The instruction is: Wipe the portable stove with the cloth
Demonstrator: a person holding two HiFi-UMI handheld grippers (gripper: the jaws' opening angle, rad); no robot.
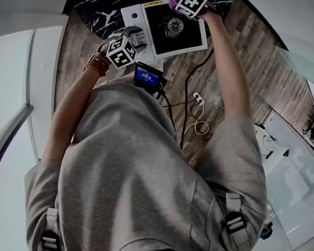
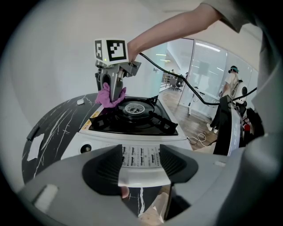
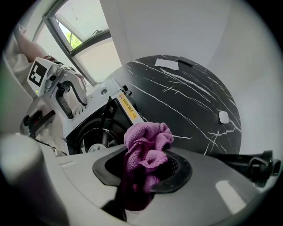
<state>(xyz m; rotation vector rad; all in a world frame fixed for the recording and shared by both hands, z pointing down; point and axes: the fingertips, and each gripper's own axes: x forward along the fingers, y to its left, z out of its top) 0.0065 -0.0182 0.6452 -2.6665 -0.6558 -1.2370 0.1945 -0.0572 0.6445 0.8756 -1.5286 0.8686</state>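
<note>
Right tongs (image 3: 143,170) clamp the cloth (image 3: 148,143), partly hiding the stove (image 3: 99,110).

you work over a round black marble-look table (image 3: 185,101) with white veins. the white portable stove with its black burner top (image 2: 132,132) stands on it, straight ahead of your left gripper (image 2: 140,161). a small white oval piece (image 3: 223,117) lies on the bare top beyond your right gripper (image 3: 143,170), off to its right. a white paper rectangle (image 3: 167,64) lies farther out, near the table's far edge.

Left gripper (image 2: 141,164) fingers apart, angled down; right gripper (image 3: 143,170) vertical, clamped on cloth (image 3: 147,140).
</note>
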